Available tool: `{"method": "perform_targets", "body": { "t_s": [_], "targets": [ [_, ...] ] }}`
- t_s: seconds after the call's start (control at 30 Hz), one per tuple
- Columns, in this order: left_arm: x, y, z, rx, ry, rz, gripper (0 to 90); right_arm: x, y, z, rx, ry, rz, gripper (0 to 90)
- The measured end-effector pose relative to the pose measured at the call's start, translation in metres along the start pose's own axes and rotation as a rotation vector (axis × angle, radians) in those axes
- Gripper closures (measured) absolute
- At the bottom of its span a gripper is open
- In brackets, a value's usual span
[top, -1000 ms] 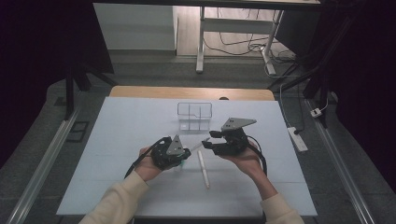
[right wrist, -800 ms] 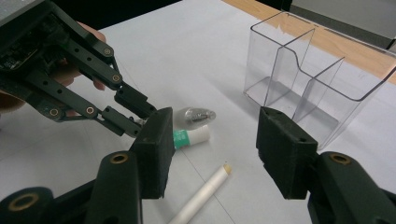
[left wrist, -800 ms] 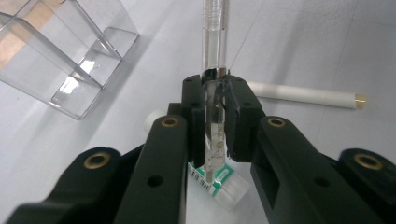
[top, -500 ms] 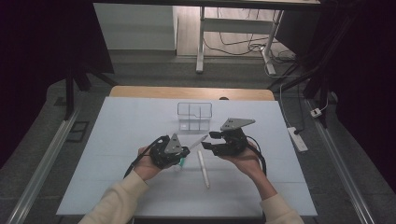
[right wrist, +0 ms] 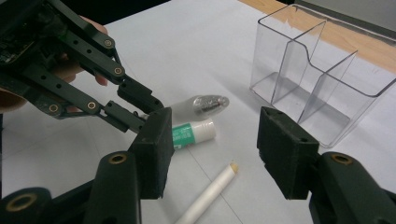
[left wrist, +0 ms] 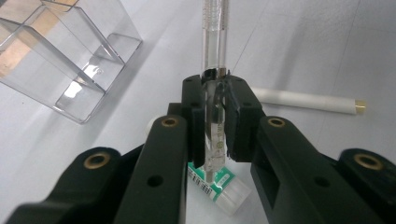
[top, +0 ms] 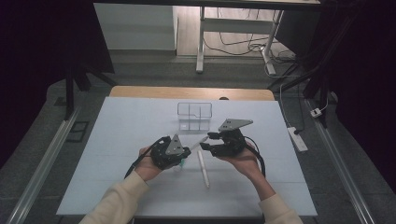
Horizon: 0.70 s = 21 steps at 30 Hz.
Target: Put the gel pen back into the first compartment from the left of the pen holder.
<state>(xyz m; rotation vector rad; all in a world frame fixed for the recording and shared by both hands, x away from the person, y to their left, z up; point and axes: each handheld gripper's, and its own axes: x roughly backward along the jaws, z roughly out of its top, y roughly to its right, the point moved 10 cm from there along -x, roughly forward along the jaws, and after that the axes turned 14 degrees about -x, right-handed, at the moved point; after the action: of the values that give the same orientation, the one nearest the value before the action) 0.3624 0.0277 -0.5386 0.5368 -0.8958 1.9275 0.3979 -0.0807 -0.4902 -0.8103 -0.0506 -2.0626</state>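
In the left gripper view the clear pen [left wrist: 214,56] runs off the top edge, and its lower part sits hidden between the left gripper [left wrist: 215,116] pads. The glue stick [left wrist: 219,186] lies half covered beneath them. The organizer [left wrist: 60,51] is cut by the top and left edges. In the right gripper view the white pen [right wrist: 210,193] leaves the bottom edge.

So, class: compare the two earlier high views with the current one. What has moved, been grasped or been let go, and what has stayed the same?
Nothing has visibly changed. The left gripper stays shut on the clear pen, the right gripper stays open facing it, and the white pen, the glue stick and the clear organizer lie where they were on the table.
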Motion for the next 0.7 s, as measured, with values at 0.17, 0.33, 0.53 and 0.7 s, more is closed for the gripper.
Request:
{"method": "perform_targets", "body": {
  "t_s": [0.17,0.33,0.53,0.7],
  "targets": [
    [-0.0012,0.0016,0.0006,-0.016,-0.005,0.004,79.3,-0.0004,-0.0007,-0.0001,0.007,0.001,-0.002,45.2],
    [-0.0016,0.0022,0.0012,-0.012,-0.002,0.004,79.3,-0.0008,-0.0017,0.0005,0.012,0.007,-0.002,45.3],
    [-0.0042,0.0043,0.0016,-0.025,-0.005,0.002,79.3,-0.0032,-0.0032,-0.0011,0.015,0.000,-0.001,45.5],
    [-0.0053,0.0065,0.0025,-0.036,-0.006,-0.002,79.3,-0.0057,-0.0059,-0.0020,0.019,-0.001,0.003,45.8]
  ]
}}
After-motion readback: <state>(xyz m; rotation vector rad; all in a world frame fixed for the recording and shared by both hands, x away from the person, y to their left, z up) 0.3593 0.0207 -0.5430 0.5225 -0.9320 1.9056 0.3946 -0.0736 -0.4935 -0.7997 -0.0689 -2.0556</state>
